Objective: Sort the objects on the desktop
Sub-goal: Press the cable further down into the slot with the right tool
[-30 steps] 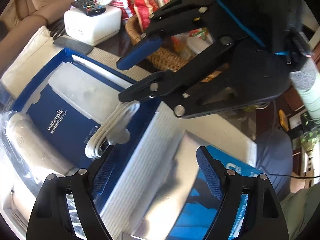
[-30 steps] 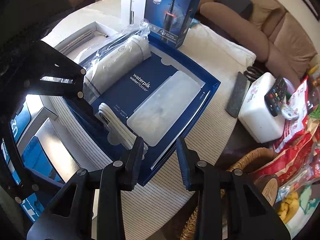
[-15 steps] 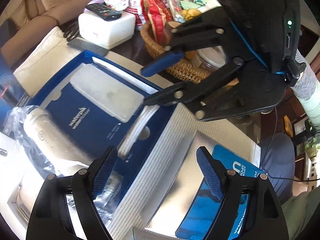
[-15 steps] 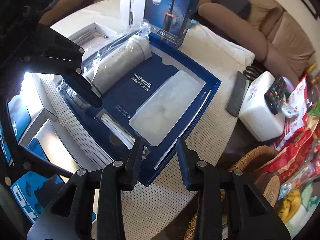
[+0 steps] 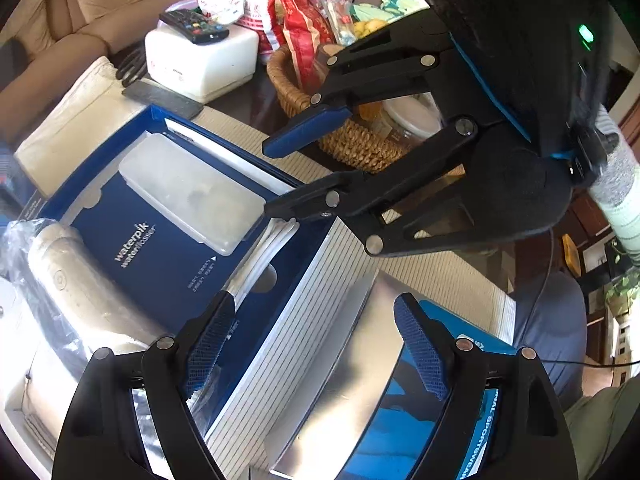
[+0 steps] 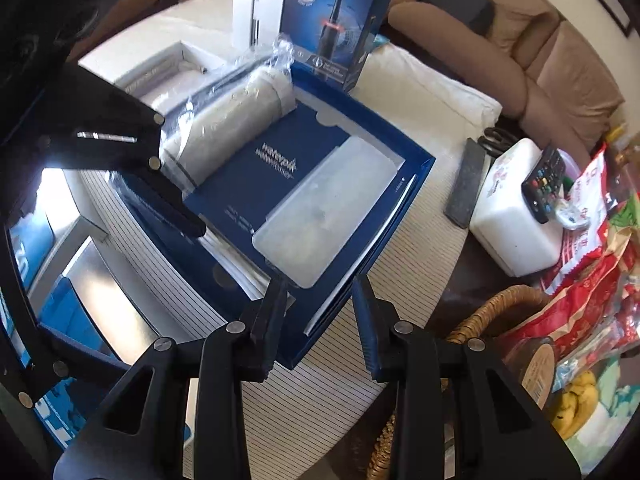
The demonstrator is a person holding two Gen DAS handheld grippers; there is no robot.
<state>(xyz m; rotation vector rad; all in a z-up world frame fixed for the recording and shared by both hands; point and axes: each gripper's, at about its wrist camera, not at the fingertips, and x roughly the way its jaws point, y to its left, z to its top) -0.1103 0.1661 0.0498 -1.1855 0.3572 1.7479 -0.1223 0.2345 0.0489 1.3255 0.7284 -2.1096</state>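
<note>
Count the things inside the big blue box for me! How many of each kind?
White flosser in plastic wrap: 1
Frosted plastic case: 1
Coiled white cord: 1
Total: 3, all in the blue box; both tongs hang above it, holding nothing.

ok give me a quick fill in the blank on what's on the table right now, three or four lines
1. The remote control lies on top of a ____ box.
2. The frosted plastic case sits inside the open ____ waterpik tray.
3. The snack packets are piled in a ____ basket.
4. The electric toothbrush box stands ____ at the tray's far edge.

Missing words: white; blue; wicker; upright
</note>
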